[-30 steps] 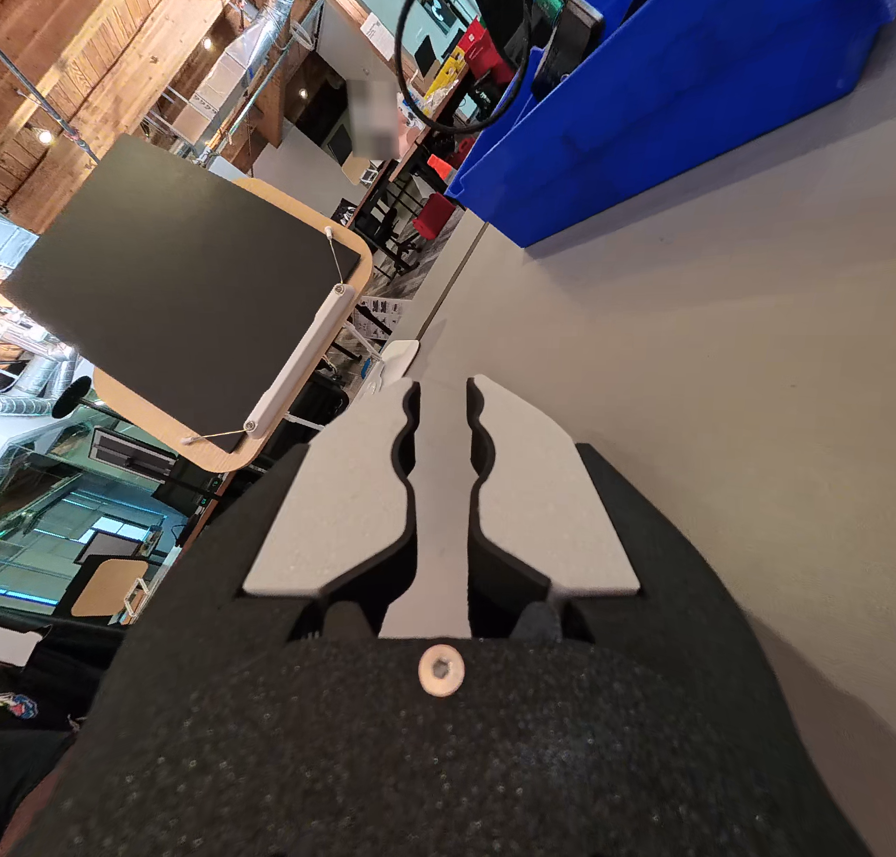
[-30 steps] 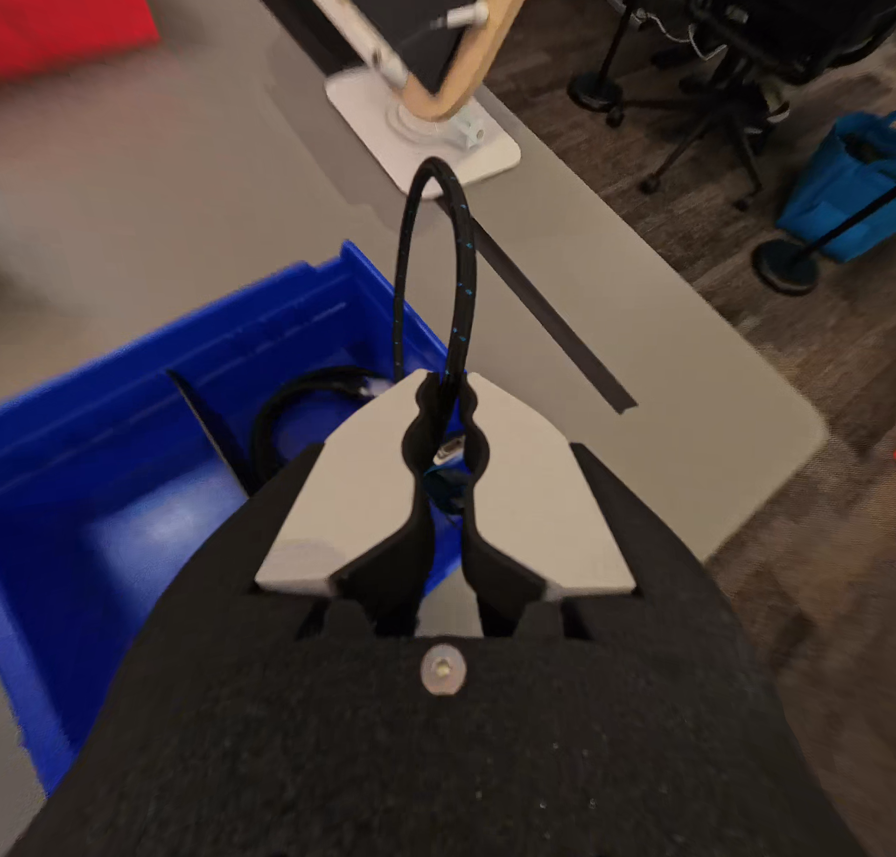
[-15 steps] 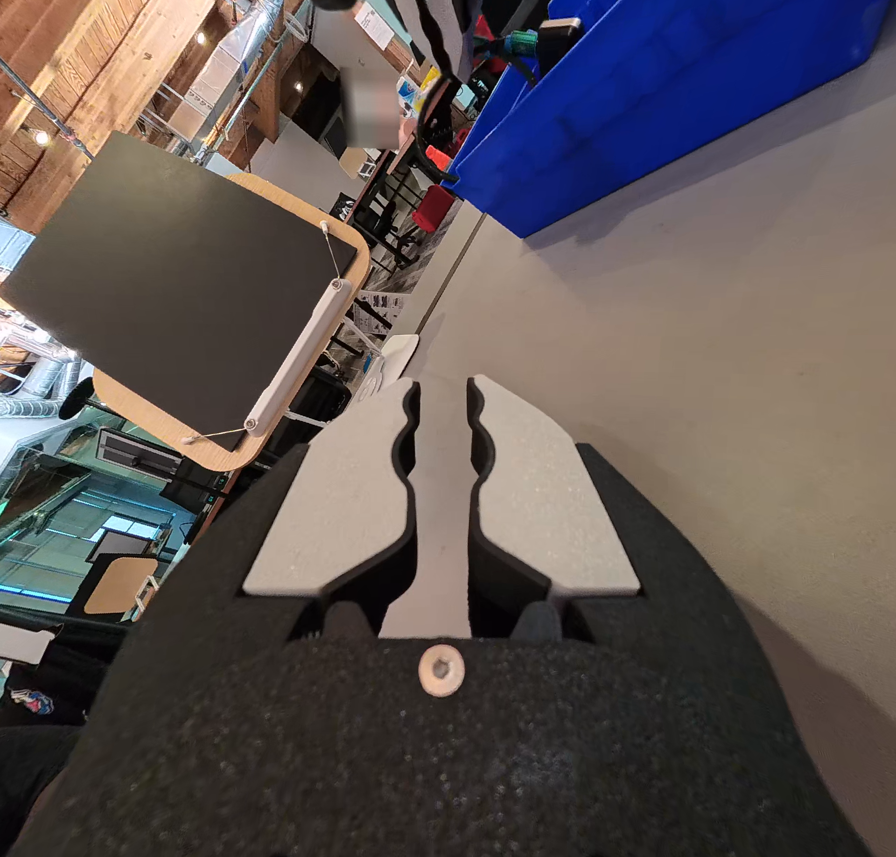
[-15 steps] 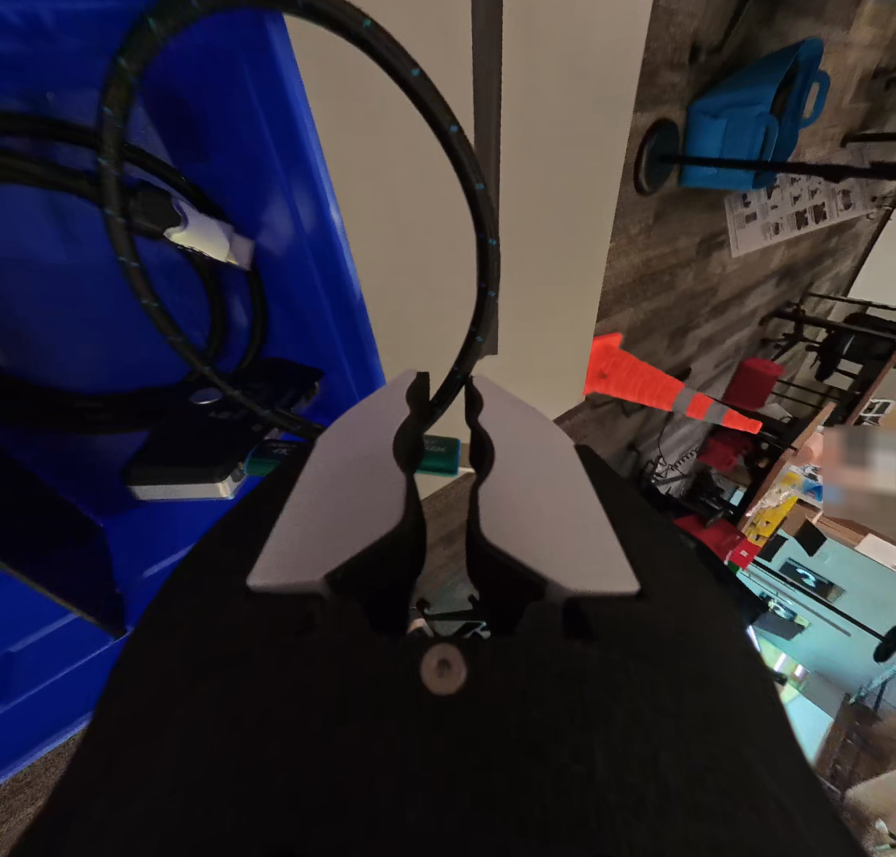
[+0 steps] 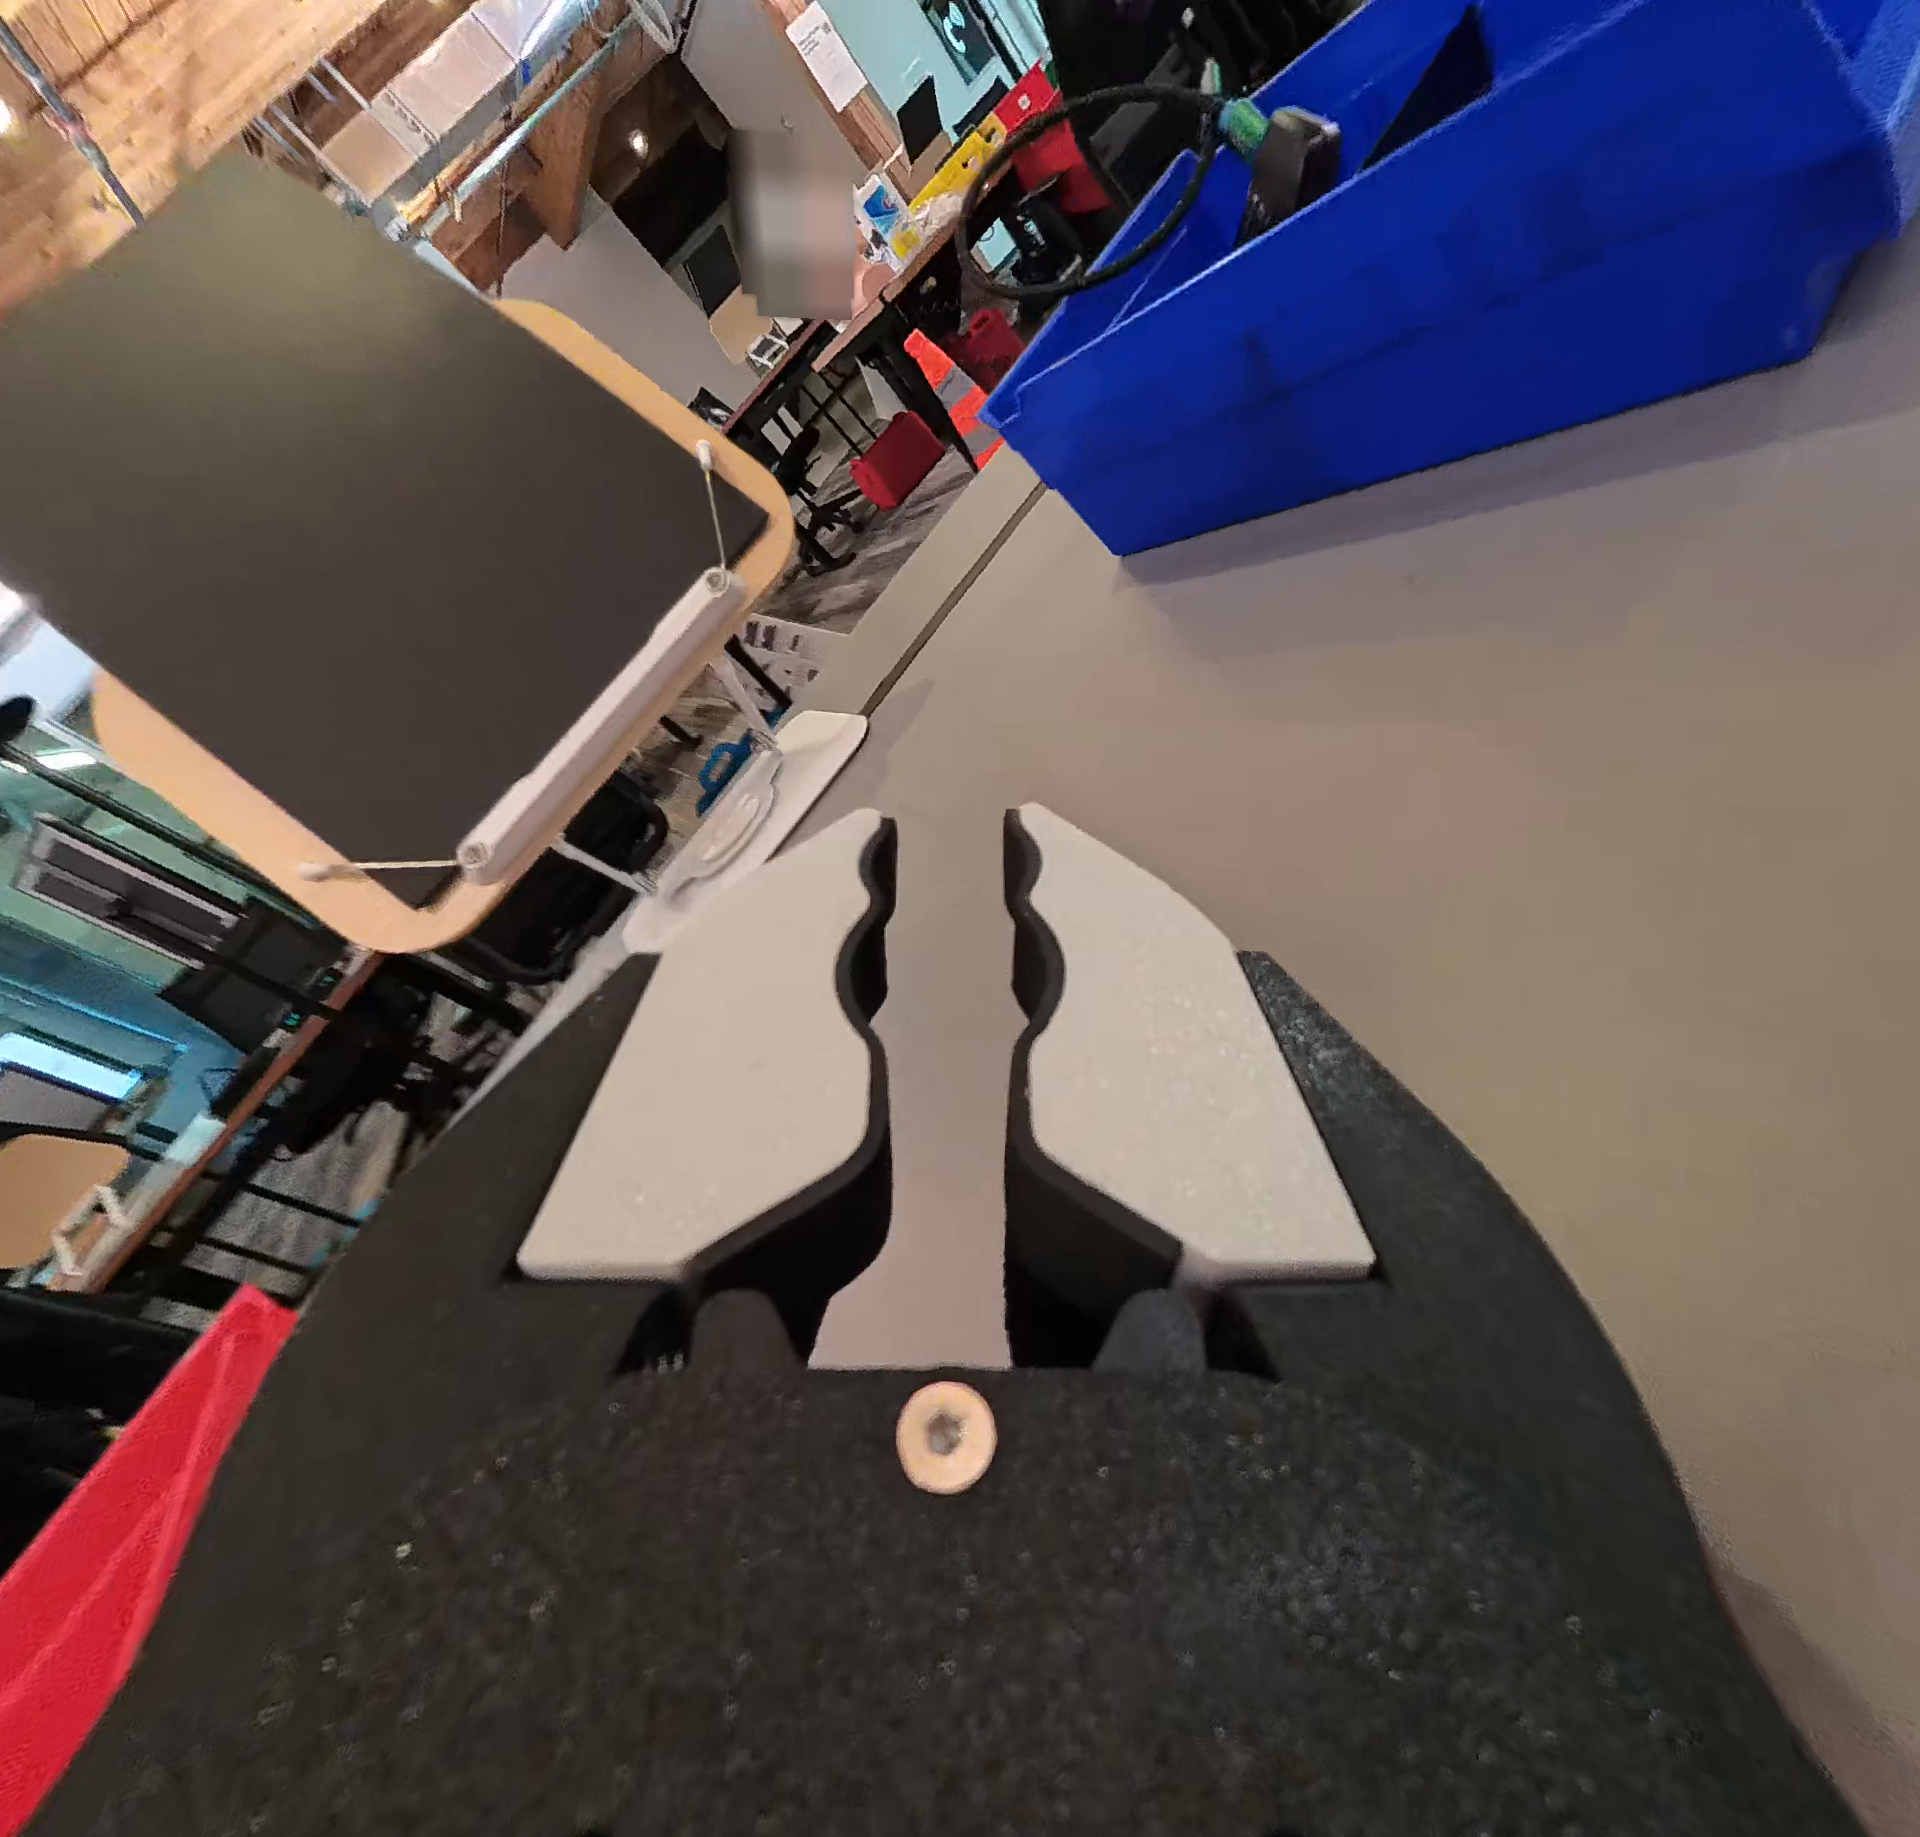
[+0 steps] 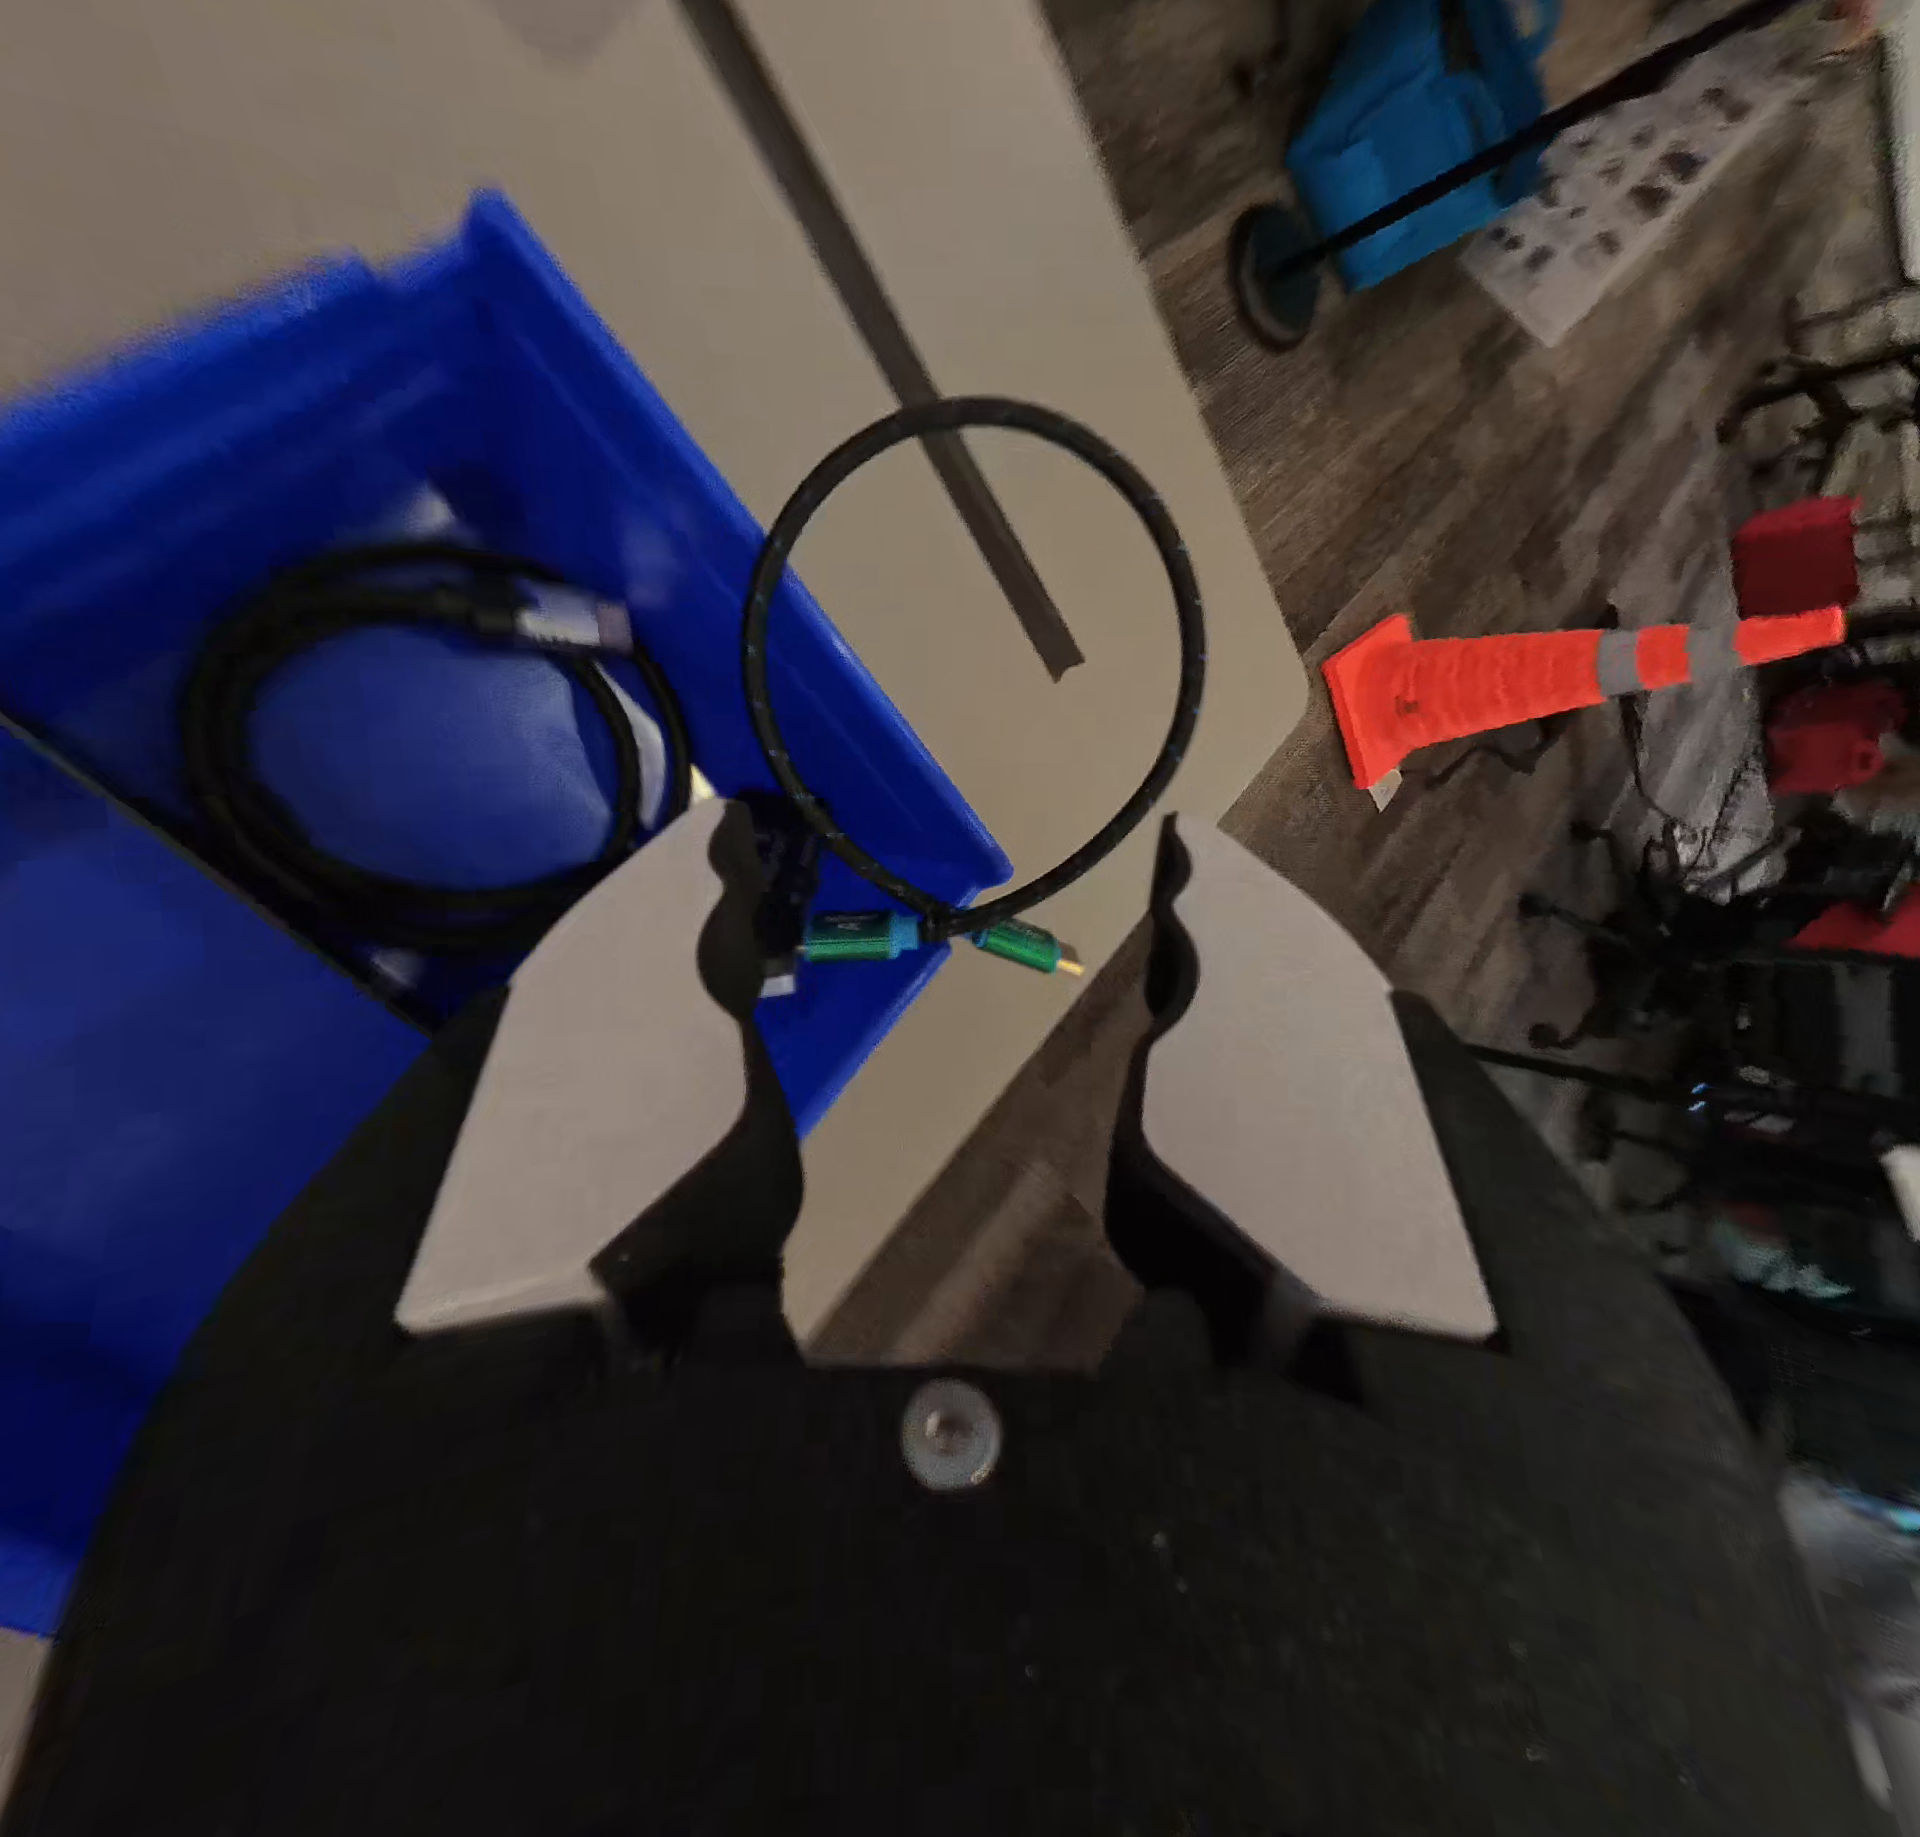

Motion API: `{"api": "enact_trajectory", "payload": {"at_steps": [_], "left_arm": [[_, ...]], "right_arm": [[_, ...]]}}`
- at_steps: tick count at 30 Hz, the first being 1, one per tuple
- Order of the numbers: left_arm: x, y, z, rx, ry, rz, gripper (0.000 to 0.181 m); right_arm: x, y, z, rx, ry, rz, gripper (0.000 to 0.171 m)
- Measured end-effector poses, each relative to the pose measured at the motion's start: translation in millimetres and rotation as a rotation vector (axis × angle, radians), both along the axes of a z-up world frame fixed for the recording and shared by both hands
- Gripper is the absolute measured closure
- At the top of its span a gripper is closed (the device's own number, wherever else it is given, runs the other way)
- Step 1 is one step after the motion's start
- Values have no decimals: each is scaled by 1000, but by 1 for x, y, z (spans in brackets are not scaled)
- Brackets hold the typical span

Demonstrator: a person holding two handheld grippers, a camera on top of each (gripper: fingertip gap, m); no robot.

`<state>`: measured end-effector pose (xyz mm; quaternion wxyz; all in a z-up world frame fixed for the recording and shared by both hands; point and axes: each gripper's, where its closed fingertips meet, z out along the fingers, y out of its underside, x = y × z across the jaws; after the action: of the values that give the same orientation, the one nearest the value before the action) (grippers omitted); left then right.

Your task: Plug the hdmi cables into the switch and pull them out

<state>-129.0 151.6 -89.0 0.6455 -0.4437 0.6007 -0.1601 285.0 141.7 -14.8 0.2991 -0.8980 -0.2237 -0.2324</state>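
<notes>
The right claw (image 6: pixel 945 842) is spread wide and holds nothing, above the corner of the blue bin (image 6: pixel 499 353). The short hdmi cable (image 6: pixel 977 644) makes a loop over the bin's edge, its green plug (image 6: pixel 857 937) in the dark switch (image 6: pixel 774 883) inside. The left claw (image 5: pixel 943 842) lies low over the grey surface (image 5: pixel 1455 852), slightly parted and empty.

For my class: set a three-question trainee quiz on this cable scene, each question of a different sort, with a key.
1. True or false: the right gripper grips the looped cable.
2. The coiled cable lies: A) in the blue bin B) on the floor.
3. Fill in: the looped cable's free plug has a ___ shell.

Key: 1 false, its jaws stand open; 2 A; 3 green.
</notes>
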Motion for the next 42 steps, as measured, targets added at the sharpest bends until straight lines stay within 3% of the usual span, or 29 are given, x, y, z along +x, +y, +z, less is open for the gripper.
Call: {"api": "enact_trajectory", "payload": {"at_steps": [5,9,13,16,22,26,30,32,34,38,42], "left_arm": [[-10,3,3,-229,-19,-34,156],[-30,3,32,-439,-62,-109,163],[-73,28,74,-716,-239,-55,161],[-112,51,57,-860,-272,106,135],[-180,63,-7,-713,-156,386,123],[-199,55,-13,-793,-222,406,130],[-208,65,-8,-830,-210,423,95],[-215,83,2,-780,-154,464,95],[-223,112,23,-706,-87,523,111],[-221,196,62,-572,116,682,118],[-195,255,36,-704,429,759,112]], "right_arm": [[-67,-67,23,486,325,-141,118],[-128,-115,-13,704,585,-261,111],[-167,-143,-50,773,463,-316,104],[-176,-161,-69,786,352,-357,107],[-168,-163,-90,800,487,-367,114],[-170,-158,-90,814,571,-340,115],[-176,-155,-92,789,572,-322,116],[-181,-154,-91,791,579,-309,117],[-184,-153,-92,777,562,-297,117],[-189,-151,-91,772,548,-274,117],[-190,-151,-92,765,551,-273,116]]}}
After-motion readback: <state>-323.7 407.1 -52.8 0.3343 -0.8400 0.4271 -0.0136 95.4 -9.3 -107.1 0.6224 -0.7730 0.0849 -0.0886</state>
